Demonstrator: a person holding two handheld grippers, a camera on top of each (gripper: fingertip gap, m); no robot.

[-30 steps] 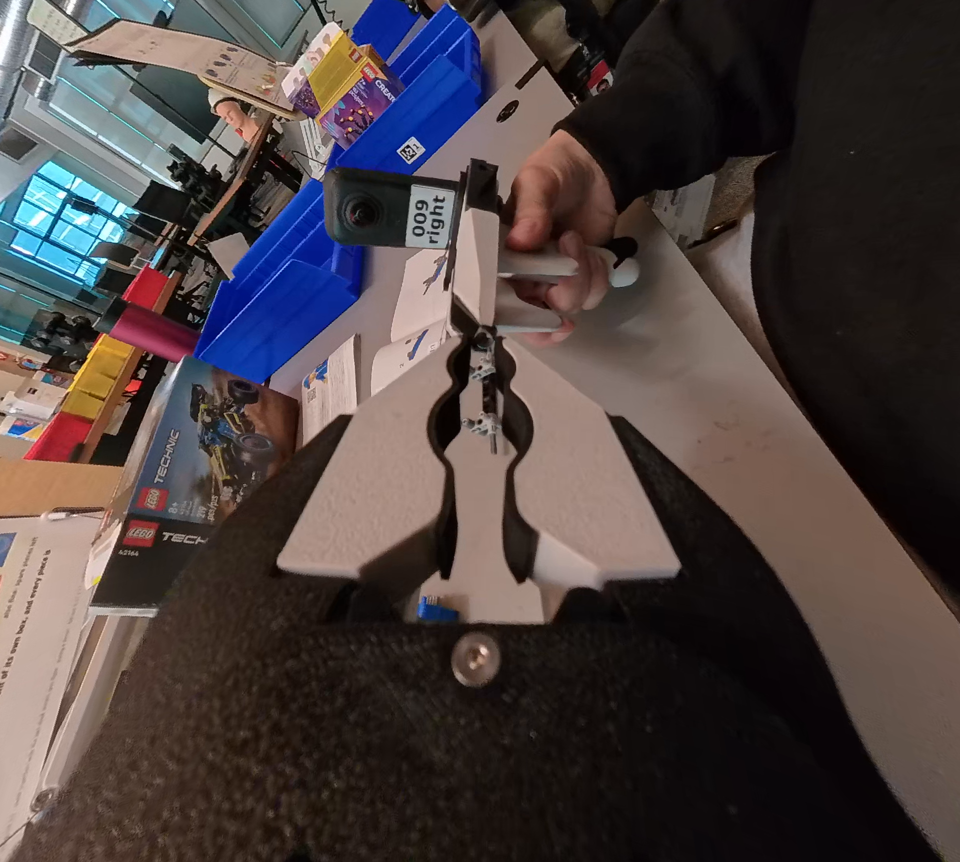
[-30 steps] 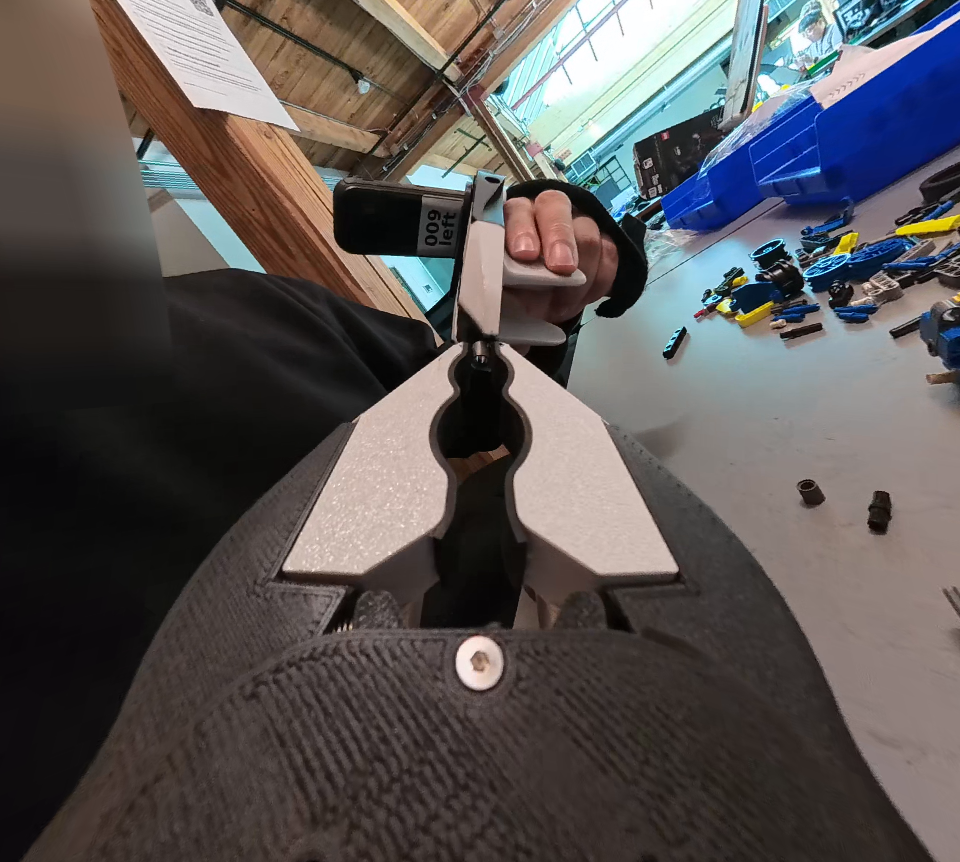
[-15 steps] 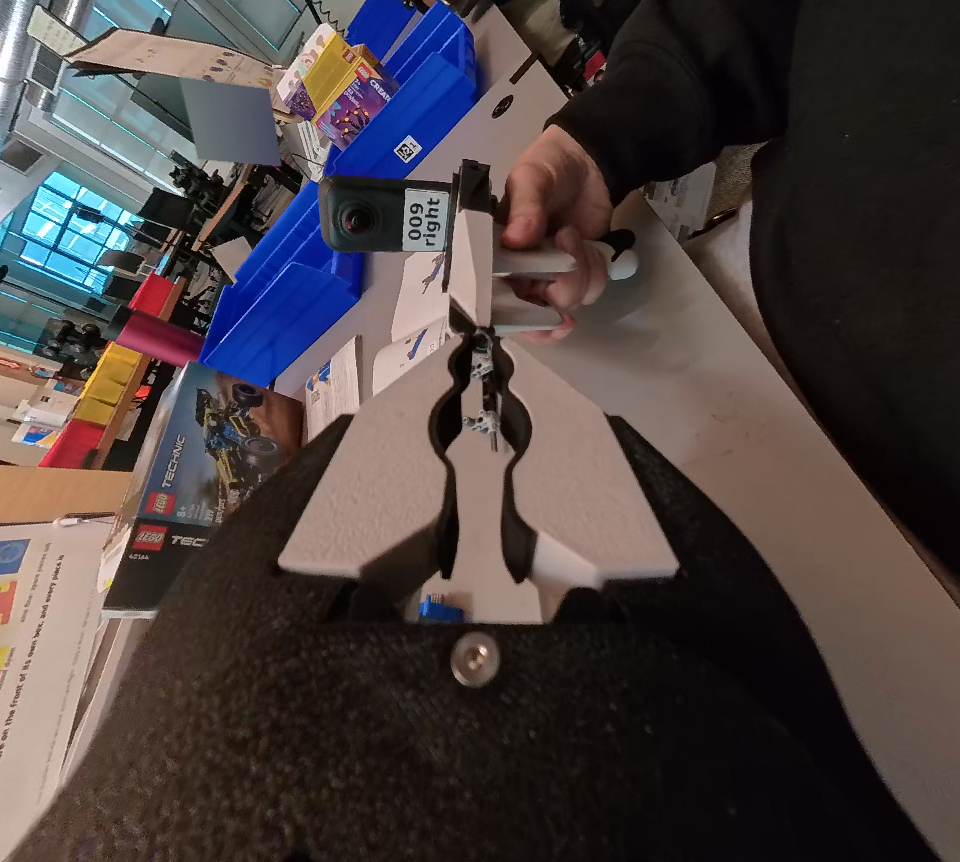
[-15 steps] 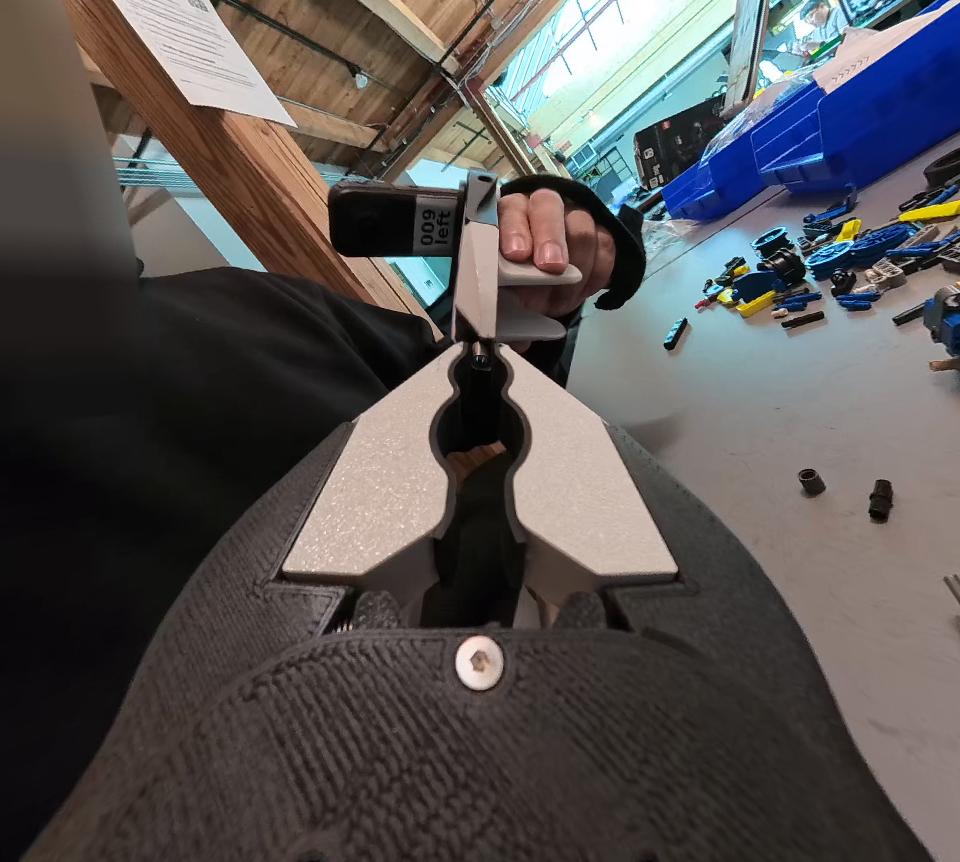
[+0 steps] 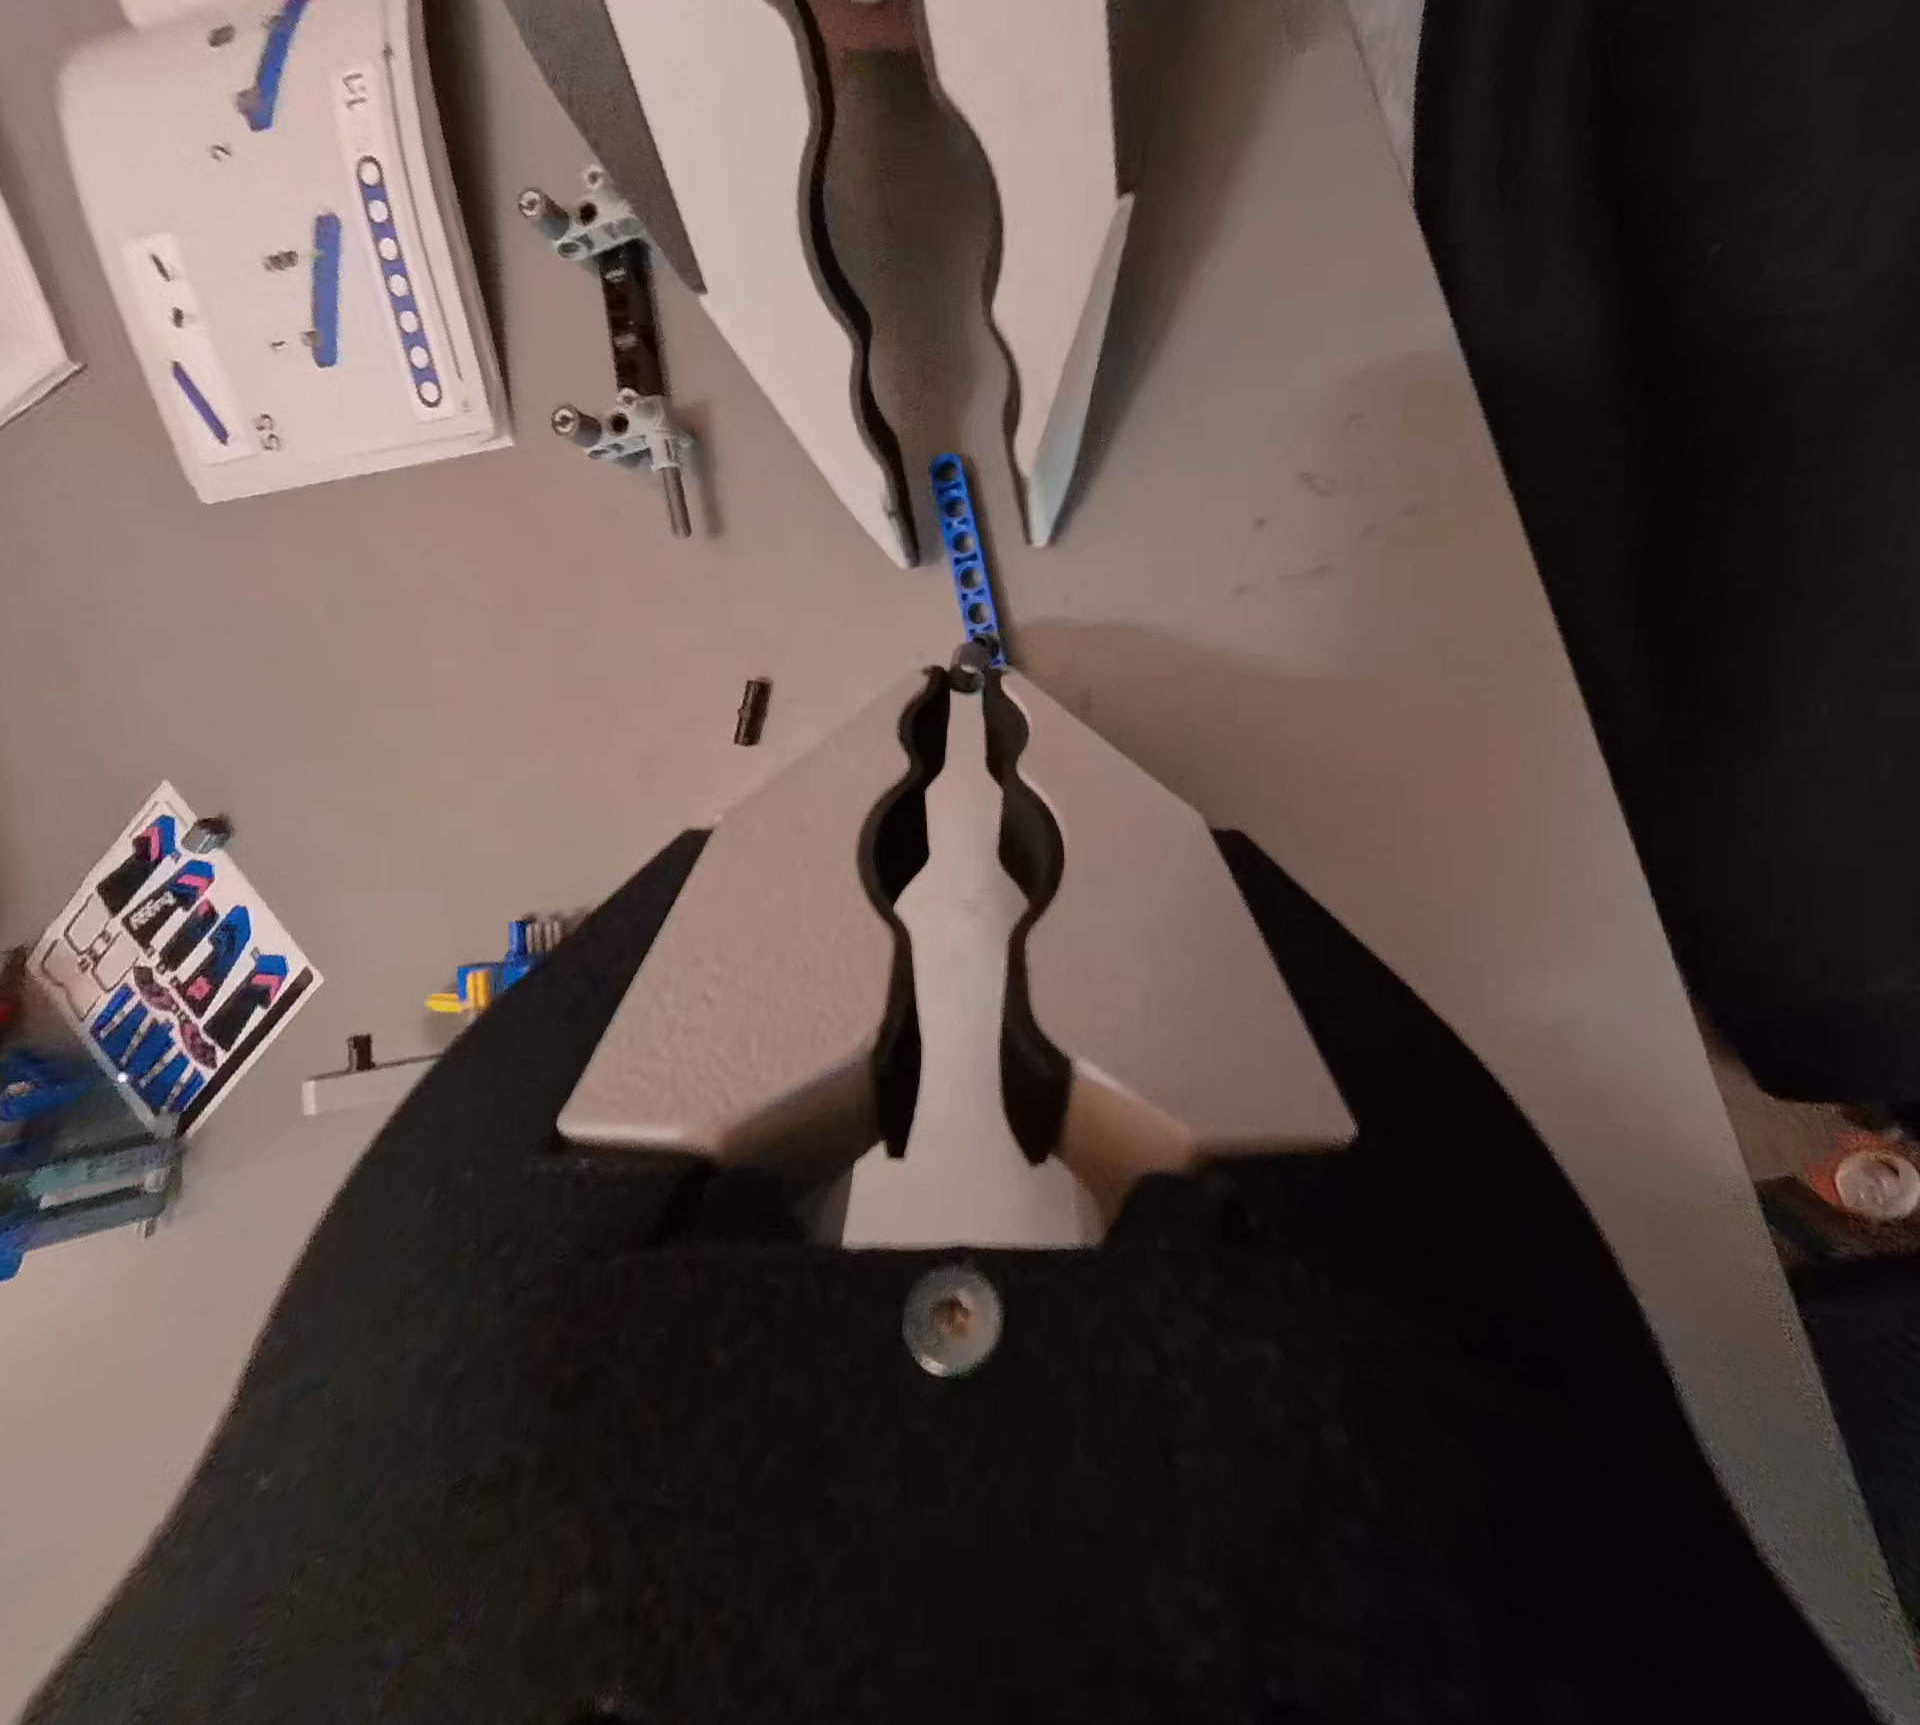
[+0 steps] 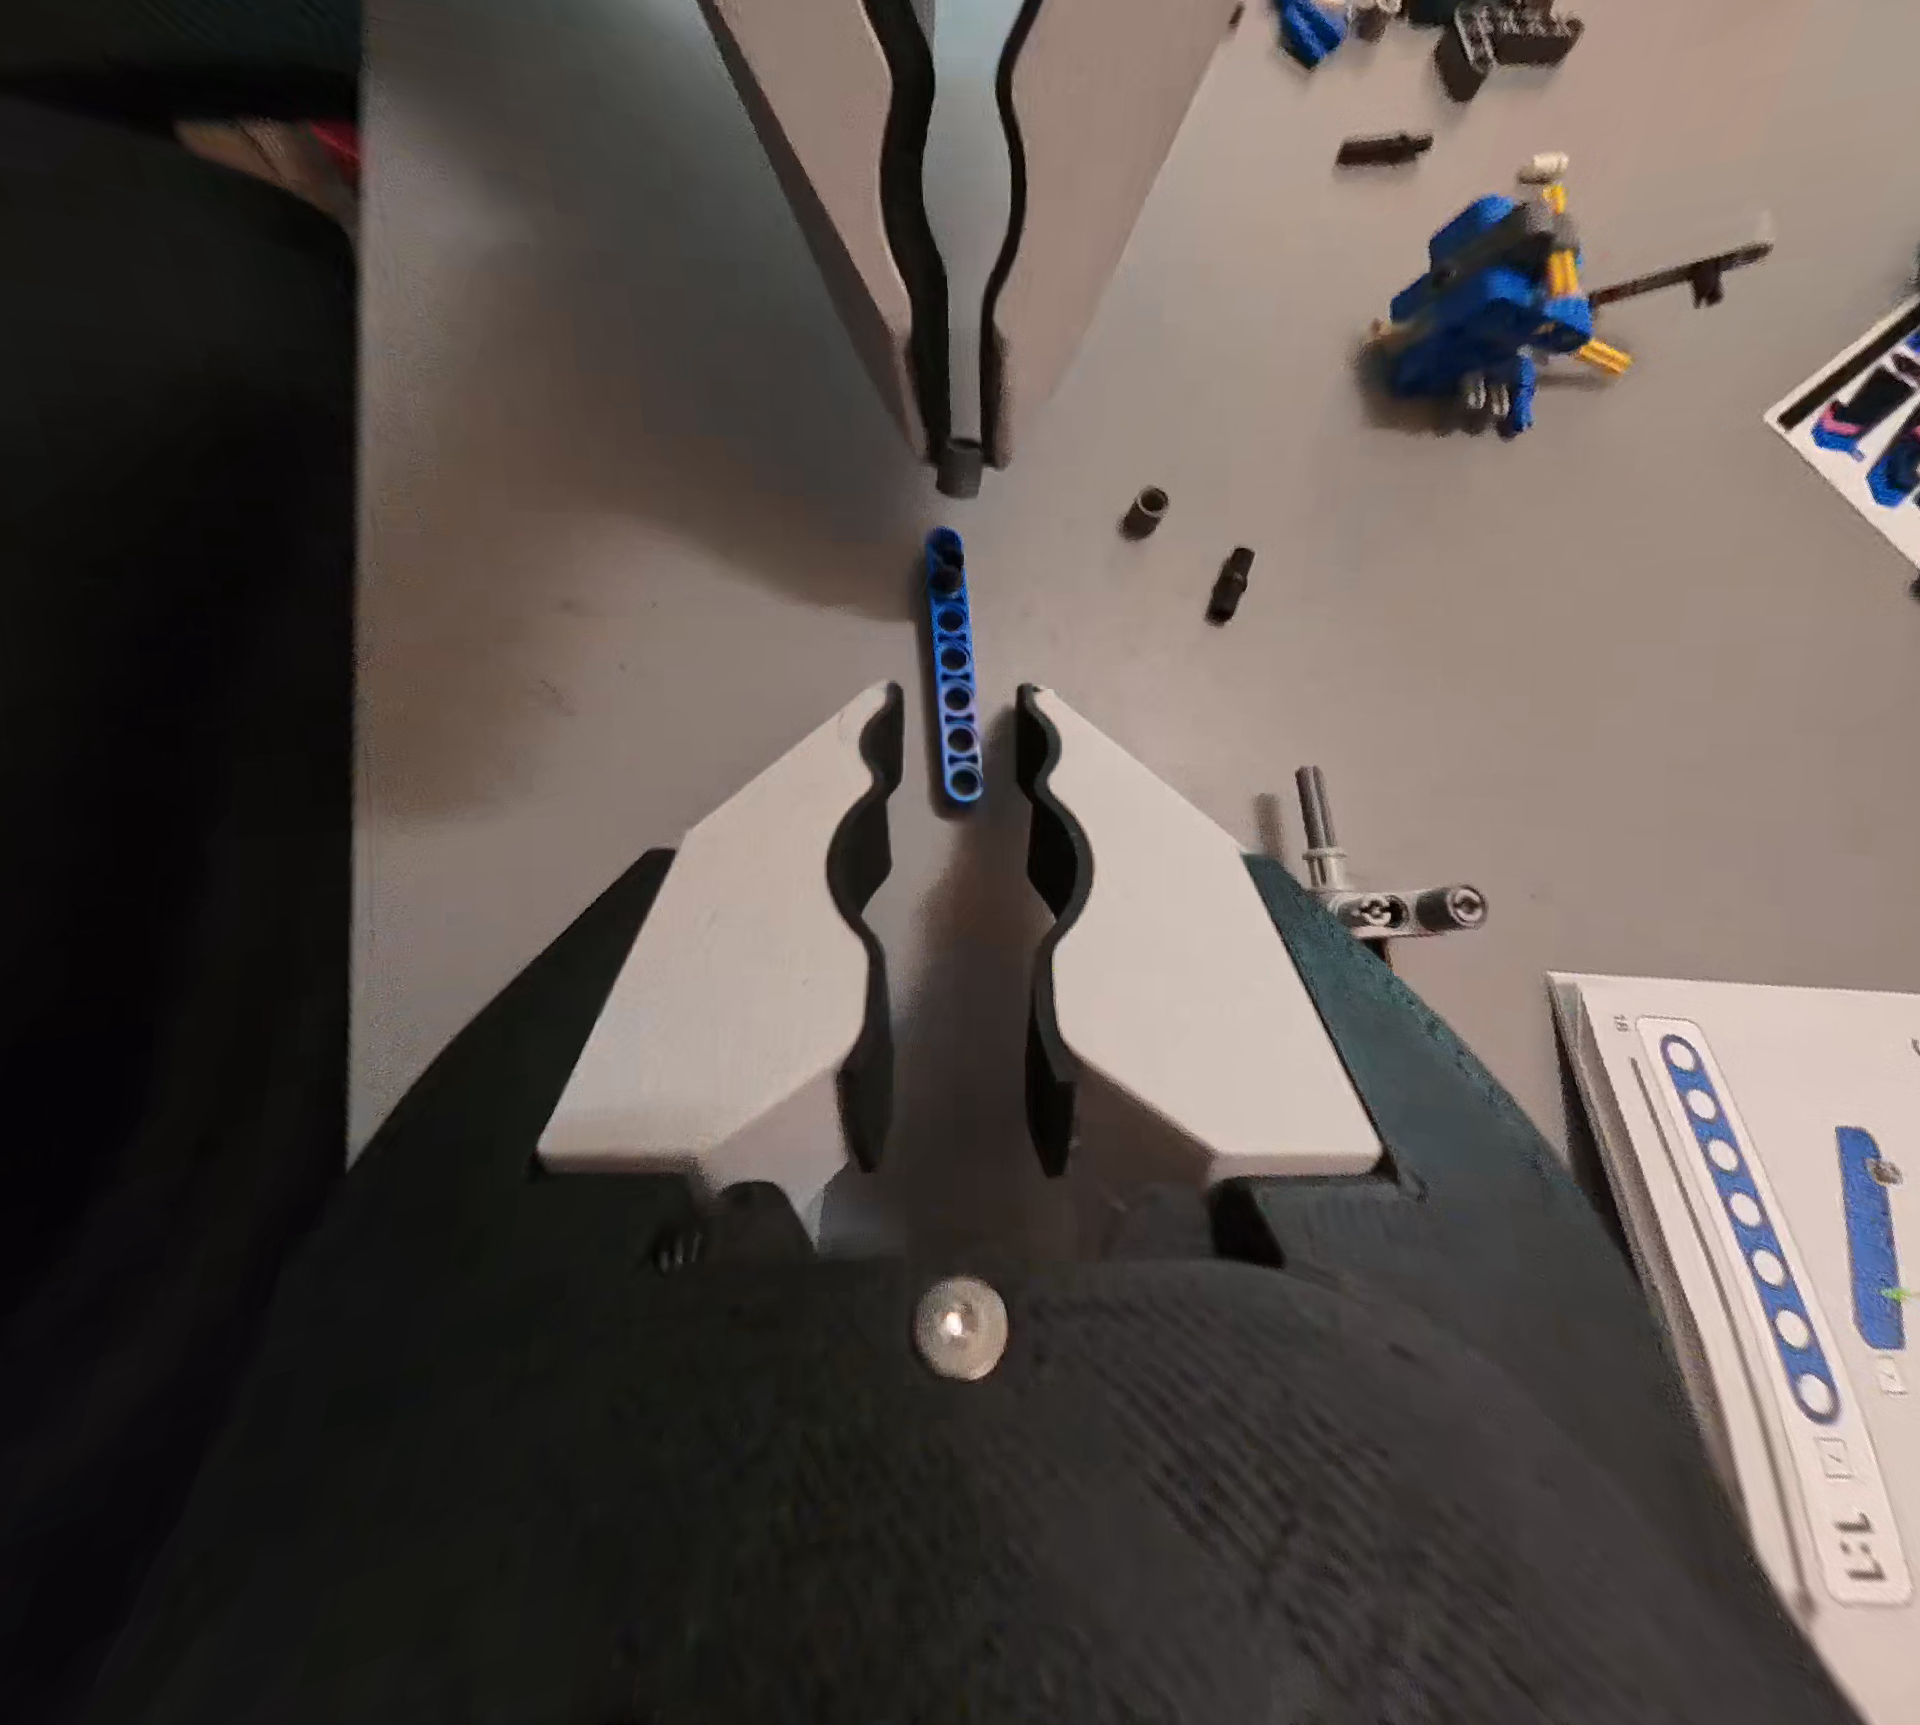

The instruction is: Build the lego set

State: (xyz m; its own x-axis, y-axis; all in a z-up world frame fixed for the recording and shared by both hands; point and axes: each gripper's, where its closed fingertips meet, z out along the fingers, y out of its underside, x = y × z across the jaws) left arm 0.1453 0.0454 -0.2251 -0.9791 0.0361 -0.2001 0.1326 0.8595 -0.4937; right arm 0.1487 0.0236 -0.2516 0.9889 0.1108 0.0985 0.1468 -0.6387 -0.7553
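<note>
Both tools lowered to table [image 5: 1195,532]; left tool [image 5: 966,676] pinching dark bush [image 5: 969,669], right tool [image 6: 956,701] wide astride blue beam [image 6: 953,678]; loose pin [image 6: 1230,582] beside.

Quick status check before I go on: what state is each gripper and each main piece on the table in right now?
left gripper: shut on a small dark bush.
small dark bush: pinched at the fingertips, just off the beam's end.
right gripper: open, fingers either side of the blue beam.
blue beam: flat on the table, a black pin in its far end hole.
grey-and-black subassembly: lying loose, untouched.
instruction booklet: open.
</note>
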